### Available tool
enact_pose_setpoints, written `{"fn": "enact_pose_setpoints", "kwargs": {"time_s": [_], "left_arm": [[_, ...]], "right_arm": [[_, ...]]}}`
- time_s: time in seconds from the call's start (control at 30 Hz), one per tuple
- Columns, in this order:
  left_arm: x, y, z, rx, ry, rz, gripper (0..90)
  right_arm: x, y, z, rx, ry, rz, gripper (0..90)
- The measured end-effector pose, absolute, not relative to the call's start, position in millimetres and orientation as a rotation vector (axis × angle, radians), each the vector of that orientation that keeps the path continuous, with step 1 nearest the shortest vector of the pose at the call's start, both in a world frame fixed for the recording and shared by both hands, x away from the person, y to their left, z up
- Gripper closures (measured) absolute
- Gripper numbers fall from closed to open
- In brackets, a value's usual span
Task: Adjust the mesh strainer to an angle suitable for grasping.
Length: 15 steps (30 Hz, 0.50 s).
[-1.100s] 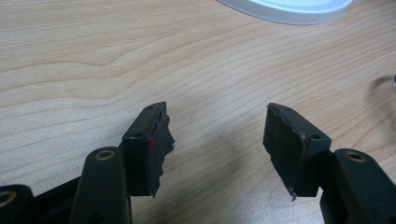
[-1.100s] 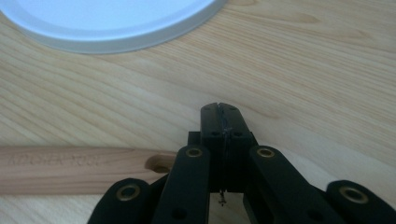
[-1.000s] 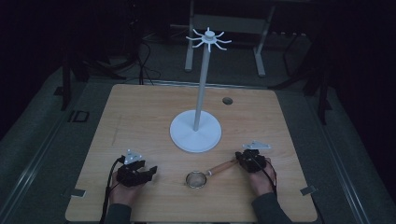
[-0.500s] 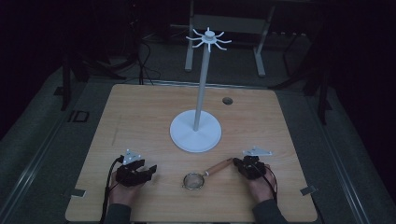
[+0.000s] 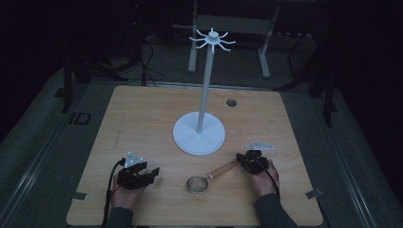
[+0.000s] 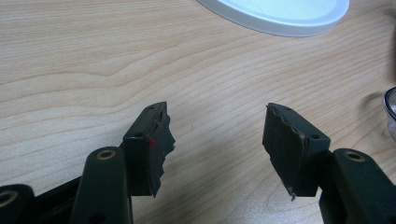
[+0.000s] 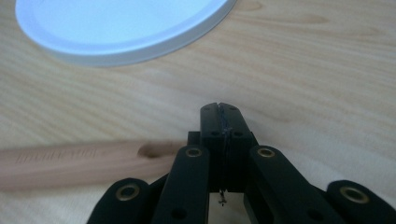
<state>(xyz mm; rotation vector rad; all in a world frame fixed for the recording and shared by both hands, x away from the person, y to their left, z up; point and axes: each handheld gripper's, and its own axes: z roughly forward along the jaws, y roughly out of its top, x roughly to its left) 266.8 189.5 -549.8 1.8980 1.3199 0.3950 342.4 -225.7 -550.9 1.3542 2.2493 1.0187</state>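
Wood table (image 5: pixel 142 118), dim room. My left gripper (image 5: pixel 151 174) sits on the near left part, jaws spread wide, nothing between them; in the left gripper view bare wood shows in the gap and the stand base (image 6: pixel 280 14) lies ahead. Strainer (image 5: pixel 196 184) lies flat near the front edge, between my two hands: mesh bowl toward the left, wooden handle (image 5: pixel 223 169) running up and right to my right gripper (image 5: pixel 241 160). White stand (image 5: pixel 199 135) is upright mid-table, just behind the strainer, hook ring on top. Right gripper: jaws pressed together, pads meeting. In the right gripper view the handle (image 7: pixel 84 161) lies just left of the closed jaws, its end at them; can't tell if it's touching, and it isn't between the pads
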Motion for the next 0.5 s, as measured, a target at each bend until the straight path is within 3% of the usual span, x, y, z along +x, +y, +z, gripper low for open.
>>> {"fn": "enact_pose_setpoints", "kwargs": {"time_s": [0.5], "left_arm": [[265.6,189.2,-548.1,1.89,1.309,0.407,41.2]], "right_arm": [[300.4,-200.6,-557.6,1.282,2.343,1.119,87.3]]}}
